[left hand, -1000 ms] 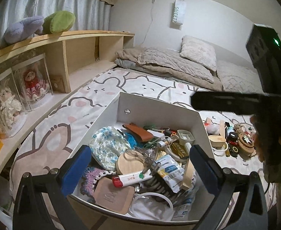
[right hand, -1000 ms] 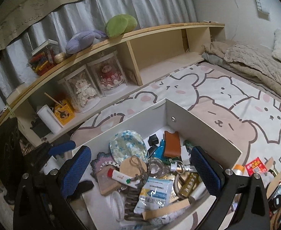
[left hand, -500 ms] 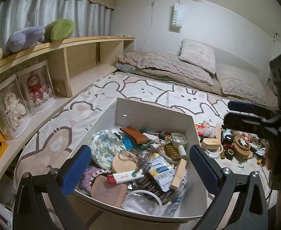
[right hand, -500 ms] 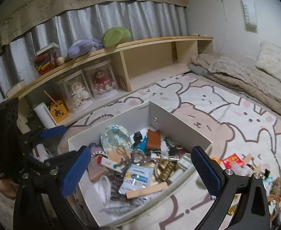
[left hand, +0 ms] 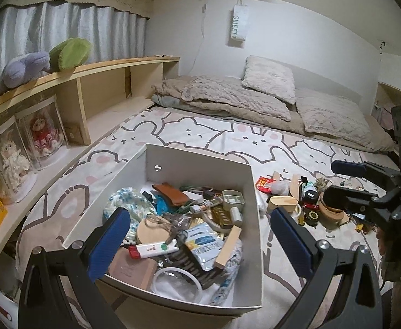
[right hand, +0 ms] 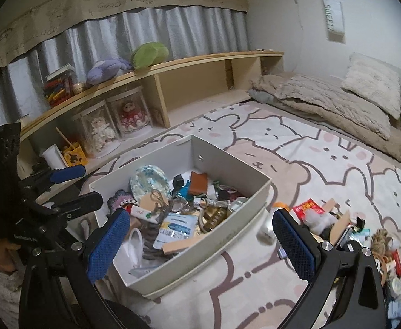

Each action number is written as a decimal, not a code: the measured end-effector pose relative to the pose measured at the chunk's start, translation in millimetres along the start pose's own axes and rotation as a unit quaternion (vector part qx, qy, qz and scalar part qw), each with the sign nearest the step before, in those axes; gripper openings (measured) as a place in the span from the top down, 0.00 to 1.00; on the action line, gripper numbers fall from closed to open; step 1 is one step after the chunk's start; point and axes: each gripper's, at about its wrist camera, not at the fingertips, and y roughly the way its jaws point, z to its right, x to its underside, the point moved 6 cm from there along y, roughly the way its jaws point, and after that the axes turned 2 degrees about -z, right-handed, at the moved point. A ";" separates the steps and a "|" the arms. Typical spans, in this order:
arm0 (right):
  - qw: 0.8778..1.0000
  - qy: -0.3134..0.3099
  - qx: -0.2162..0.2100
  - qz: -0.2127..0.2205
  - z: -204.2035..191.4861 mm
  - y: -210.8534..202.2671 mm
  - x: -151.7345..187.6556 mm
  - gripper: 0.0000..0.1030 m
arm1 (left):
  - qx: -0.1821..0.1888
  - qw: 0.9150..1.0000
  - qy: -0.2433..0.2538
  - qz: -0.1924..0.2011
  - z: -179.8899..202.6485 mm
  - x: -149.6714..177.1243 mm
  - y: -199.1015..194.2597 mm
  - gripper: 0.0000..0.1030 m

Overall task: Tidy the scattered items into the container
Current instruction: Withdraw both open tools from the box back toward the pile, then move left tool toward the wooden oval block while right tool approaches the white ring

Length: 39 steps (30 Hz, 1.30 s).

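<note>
While both fingers gape, the container [left hand: 251, 192] lies beneath.

- A white paper bag [left hand: 238, 28] hanging on the wall carries the word "SWEETZ" printed downward; its last letters are hard to make out.
- The beige curtain valance [right hand: 112, 8] reads "GOOD LUCK" in handwritten lettering among drawn faces.
- Print on the red packet [right hand: 308, 209] and on the blue-and-white pouch [left hand: 204, 242] is too small to read.
</note>
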 end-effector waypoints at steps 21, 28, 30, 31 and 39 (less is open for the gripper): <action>0.997 0.056 0.049 0.016 56.4 -56.6 37.6 0.00 | 0.037 0.999 0.034 -0.005 68.9 1.7 8.2 0.00; 0.993 0.076 0.080 0.030 82.3 -84.9 48.5 0.00 | 0.057 0.998 0.042 0.000 95.9 -1.3 13.2 0.00; 0.992 0.081 0.093 0.034 90.4 -93.9 52.2 0.00 | 0.063 0.997 0.045 0.000 104.3 -2.2 15.0 0.00; 0.991 0.084 0.097 0.036 93.7 -97.5 53.7 0.00 | 0.065 0.997 0.047 0.000 107.9 -2.3 15.8 0.00; 0.983 0.116 0.129 0.054 127.5 -131.4 68.5 0.00 | 0.094 0.994 0.046 0.006 136.2 -5.8 22.8 0.00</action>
